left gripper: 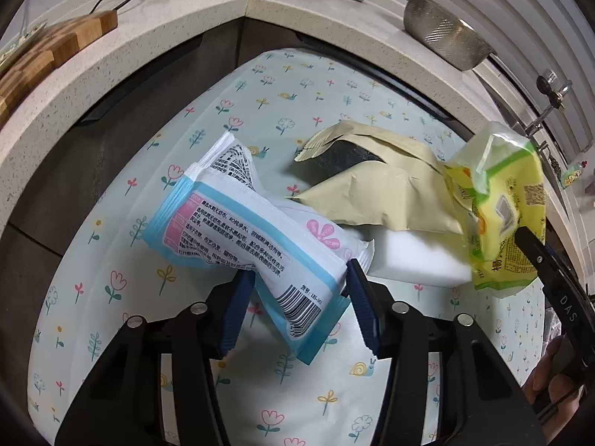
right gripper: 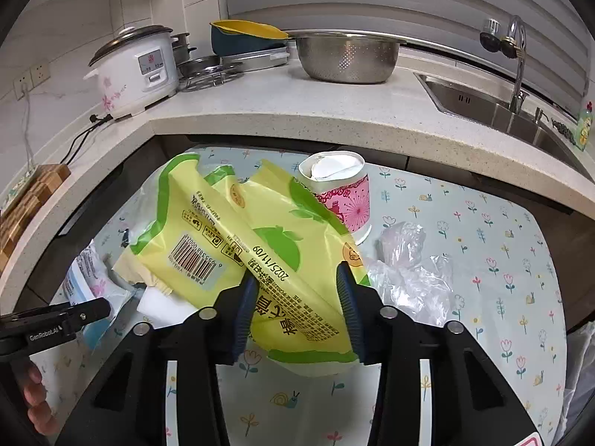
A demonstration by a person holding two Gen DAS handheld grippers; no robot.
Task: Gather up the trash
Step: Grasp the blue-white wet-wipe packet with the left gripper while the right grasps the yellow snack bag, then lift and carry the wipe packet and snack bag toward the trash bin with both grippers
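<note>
My left gripper point(left gripper: 301, 286) is shut on a white and blue wet-wipe packet point(left gripper: 241, 238) and holds it above the flower-patterned tablecloth point(left gripper: 148, 297). My right gripper point(right gripper: 297, 297) is shut on a yellow and green plastic wrapper point(right gripper: 230, 238); the wrapper also shows at the right of the left wrist view point(left gripper: 498, 208). A tan paper bag point(left gripper: 375, 182) and a white block point(left gripper: 416, 260) lie on the cloth between them. A pink-patterned paper cup point(right gripper: 342, 193) stands behind the wrapper. Crumpled clear plastic film point(right gripper: 412, 264) lies to its right.
A speckled counter point(right gripper: 334, 111) wraps around the table. On it stand a rice cooker point(right gripper: 137, 67), a steel colander point(right gripper: 346, 55), pans and a wooden cutting board point(left gripper: 44, 52). A sink point(right gripper: 494, 107) with a tap is at the right. A clear bag edge point(right gripper: 580, 371) shows at the far right.
</note>
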